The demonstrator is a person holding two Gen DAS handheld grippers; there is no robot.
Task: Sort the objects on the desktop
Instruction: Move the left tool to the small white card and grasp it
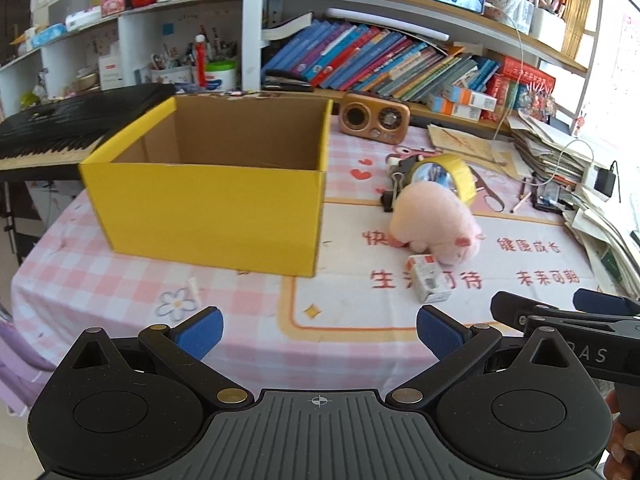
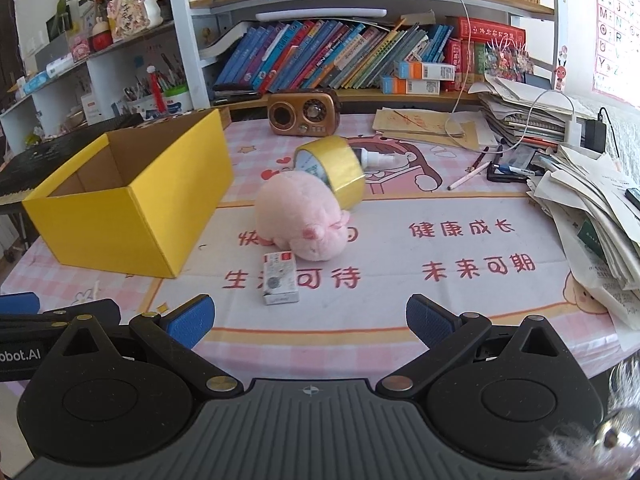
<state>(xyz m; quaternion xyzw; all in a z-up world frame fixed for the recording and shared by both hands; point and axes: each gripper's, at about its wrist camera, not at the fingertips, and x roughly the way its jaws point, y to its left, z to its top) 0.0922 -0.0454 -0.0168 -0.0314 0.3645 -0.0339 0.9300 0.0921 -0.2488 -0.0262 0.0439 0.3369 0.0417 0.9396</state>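
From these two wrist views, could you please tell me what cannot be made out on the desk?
- Floor of the yellow cardboard box: hidden by its front wall in the left wrist view, by its near walls in the right.
- Black binder clips: hidden in the right wrist view by the pink plush pig.
- Print on the small white carton: too small to read.

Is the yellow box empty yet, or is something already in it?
Looks empty: the yellow box shows only bare cardboard walls inside; its floor is hidden in both views.

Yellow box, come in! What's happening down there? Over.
Both grippers, left and right, open, holding nothing. Yellow box looks empty. Pink pig, tape roll, small carton waiting. Path clear.
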